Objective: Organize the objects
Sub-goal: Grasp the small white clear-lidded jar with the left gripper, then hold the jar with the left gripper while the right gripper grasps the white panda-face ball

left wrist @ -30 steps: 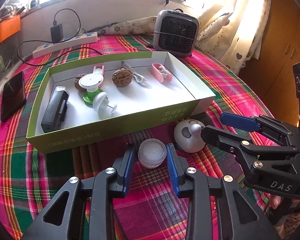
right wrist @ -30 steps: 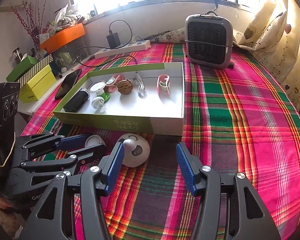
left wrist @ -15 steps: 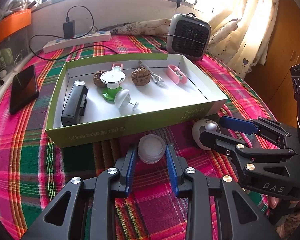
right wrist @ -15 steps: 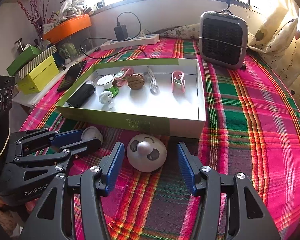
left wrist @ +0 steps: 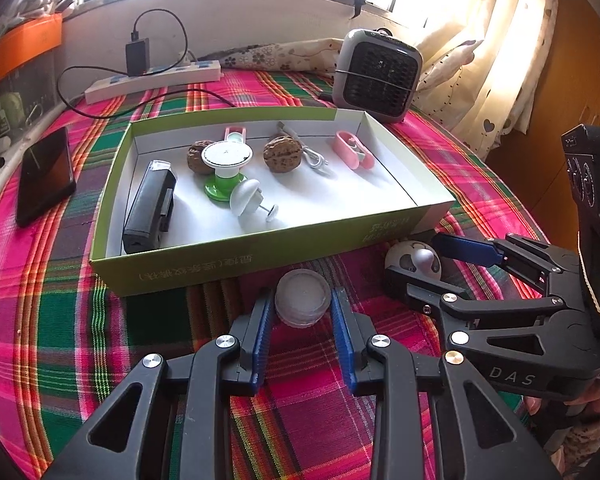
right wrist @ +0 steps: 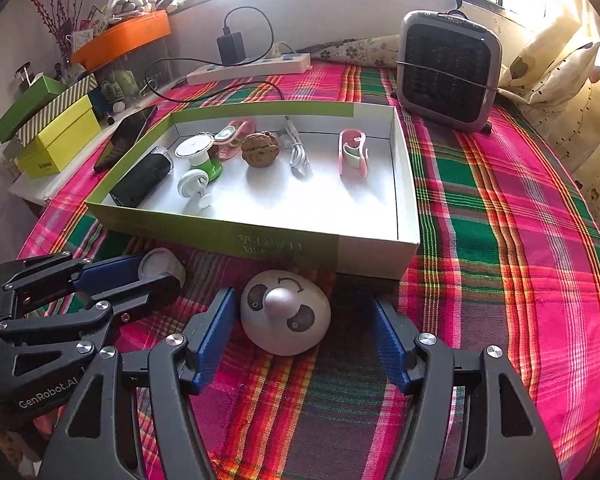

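Observation:
A round translucent lid-like puck (left wrist: 302, 298) sits between the blue pads of my left gripper (left wrist: 300, 304), which is shut on it just in front of the green box (left wrist: 228, 266). It also shows in the right wrist view (right wrist: 161, 265). A white dome with a grey knob (right wrist: 285, 312) lies on the plaid cloth between the wide-apart fingers of my right gripper (right wrist: 300, 312), which is open around it without touching. The dome also shows in the left wrist view (left wrist: 414, 259). The box (right wrist: 284, 240) holds several small items.
In the box lie a black case (left wrist: 150, 206), a green-and-white stand (left wrist: 225, 168), walnuts (left wrist: 282, 154), a white cable (left wrist: 312, 156) and a pink clip (left wrist: 352, 149). Behind it stand a grey heater (right wrist: 448, 68) and a power strip (right wrist: 248, 69). A phone (left wrist: 44, 174) lies left.
My left gripper has closed onto the puck and both grippers have moved nearer the box. My right gripper has come forward so the dome now lies between its fingers.

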`<action>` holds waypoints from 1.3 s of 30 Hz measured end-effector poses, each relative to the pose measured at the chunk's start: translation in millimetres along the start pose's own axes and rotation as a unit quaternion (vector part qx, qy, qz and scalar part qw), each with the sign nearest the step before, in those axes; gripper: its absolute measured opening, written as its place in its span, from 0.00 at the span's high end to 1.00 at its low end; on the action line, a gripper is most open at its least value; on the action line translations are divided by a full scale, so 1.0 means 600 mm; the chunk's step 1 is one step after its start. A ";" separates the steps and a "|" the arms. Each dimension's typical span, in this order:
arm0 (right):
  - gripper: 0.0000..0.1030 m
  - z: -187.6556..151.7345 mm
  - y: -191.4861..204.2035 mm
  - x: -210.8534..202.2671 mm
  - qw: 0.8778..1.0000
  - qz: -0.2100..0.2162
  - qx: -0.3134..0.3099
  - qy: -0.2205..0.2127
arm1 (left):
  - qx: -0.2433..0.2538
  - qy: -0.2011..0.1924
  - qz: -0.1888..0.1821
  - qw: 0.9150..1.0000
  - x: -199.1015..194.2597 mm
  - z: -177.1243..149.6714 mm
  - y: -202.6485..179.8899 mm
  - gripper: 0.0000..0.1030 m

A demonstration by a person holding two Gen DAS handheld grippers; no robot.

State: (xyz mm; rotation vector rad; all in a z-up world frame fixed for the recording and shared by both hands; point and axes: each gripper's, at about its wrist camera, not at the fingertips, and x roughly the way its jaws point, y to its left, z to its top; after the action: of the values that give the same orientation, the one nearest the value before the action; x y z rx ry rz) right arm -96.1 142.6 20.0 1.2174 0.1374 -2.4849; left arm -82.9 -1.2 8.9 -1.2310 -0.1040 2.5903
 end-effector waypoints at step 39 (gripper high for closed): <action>0.58 0.001 -0.008 -0.005 1.000 -0.002 0.012 -0.006 | -0.001 0.000 -0.001 1.000 0.002 0.001 -0.002 0.75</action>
State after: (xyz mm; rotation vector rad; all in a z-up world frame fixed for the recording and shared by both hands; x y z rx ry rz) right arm -96.5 147.5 22.6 1.2134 0.1067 -2.5027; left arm -83.7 0.3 8.7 -1.2298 -0.1066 2.5904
